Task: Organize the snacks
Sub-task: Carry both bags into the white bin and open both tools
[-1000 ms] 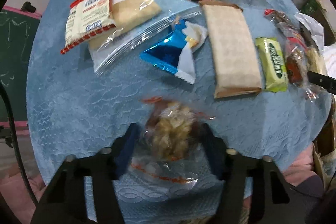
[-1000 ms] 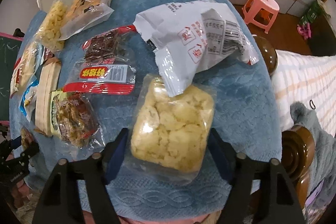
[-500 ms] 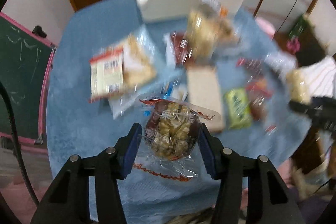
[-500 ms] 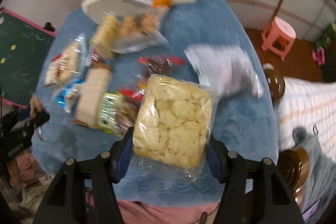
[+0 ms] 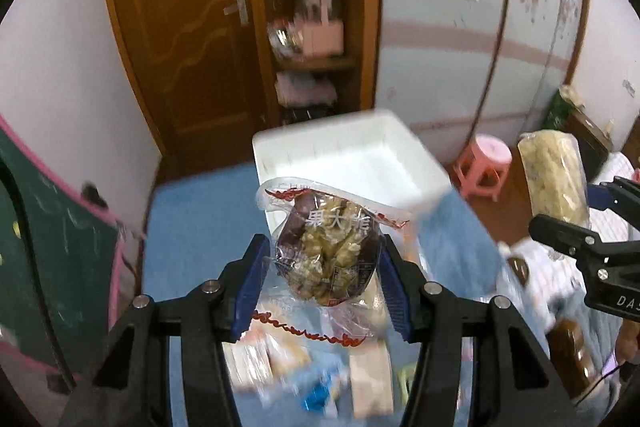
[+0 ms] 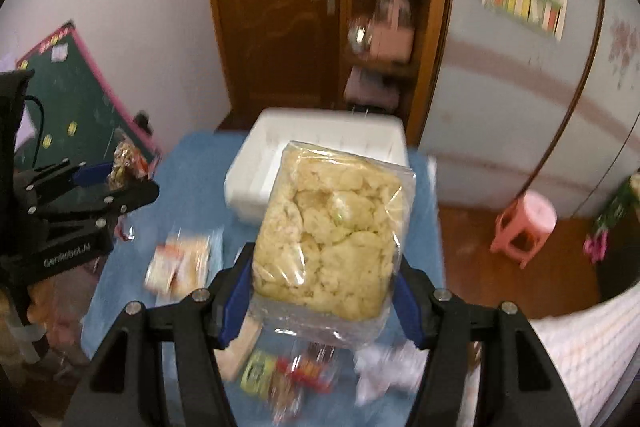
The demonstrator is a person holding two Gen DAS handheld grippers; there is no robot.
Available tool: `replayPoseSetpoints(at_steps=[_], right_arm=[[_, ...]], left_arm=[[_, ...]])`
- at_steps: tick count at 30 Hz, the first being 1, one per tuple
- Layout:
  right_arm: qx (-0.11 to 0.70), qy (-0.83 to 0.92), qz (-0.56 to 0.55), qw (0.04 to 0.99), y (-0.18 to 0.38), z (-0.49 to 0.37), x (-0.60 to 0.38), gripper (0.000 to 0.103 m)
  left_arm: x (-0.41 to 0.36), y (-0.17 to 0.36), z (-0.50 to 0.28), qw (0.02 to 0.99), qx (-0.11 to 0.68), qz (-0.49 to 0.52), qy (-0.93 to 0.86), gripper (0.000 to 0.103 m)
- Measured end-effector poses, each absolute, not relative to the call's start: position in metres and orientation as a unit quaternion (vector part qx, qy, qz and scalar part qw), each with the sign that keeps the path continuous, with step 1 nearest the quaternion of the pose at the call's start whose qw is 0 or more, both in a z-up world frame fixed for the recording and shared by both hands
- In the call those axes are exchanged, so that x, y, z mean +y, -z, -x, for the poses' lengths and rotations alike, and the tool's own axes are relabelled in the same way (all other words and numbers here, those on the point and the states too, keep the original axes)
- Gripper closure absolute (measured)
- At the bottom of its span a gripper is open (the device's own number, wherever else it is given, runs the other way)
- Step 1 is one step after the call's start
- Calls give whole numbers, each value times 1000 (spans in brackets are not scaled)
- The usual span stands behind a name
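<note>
In the left wrist view, far left, a green chalkboard (image 5: 52,247) with a pink frame leans at the edge. At centre bottom the left gripper (image 5: 322,281) has its blue pads pressed on both sides of a clear walnut snack packet (image 5: 328,255), jaws partly closed around it, packet upright in the air above the blue tablecloth (image 5: 200,227). Just behind it, centre frame, sits the white foam box (image 5: 352,163), open at the top. Blurred snack packs lie on the cloth at the lower centre. Right of the box, a pink stool (image 5: 484,163) stands on the floor. Far right, the right gripper (image 5: 576,203) comes in from the edge with a pale puffed-rice packet (image 5: 554,179) held up.

Over to the right wrist view: at the left edge, the left gripper (image 6: 116,175) shows with its packet (image 6: 126,163). Centre bottom, the right gripper (image 6: 324,287) clamps the big rice packet (image 6: 332,235) between blue pads, jaws partly closed on it, in front of the box (image 6: 256,163). Pink stool (image 6: 524,223) at right.
</note>
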State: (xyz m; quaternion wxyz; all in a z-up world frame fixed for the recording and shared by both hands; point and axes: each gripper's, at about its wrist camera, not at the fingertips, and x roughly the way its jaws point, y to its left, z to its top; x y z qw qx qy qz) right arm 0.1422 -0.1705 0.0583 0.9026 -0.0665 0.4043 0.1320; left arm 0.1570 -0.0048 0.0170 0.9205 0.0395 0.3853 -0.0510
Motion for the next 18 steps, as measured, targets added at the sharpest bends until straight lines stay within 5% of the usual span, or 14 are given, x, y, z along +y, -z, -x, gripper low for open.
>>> replayPoseSetpoints(at_steps=[10, 18], right_arm=[[389, -111, -19, 914, -98, -293, -179, 41], [435, -81, -2, 897, -37, -372, -164, 41]], left_arm=[[4, -62, -290, 920, 391, -16, -16, 51], [14, 4, -377, 897, 437, -13, -58, 51]])
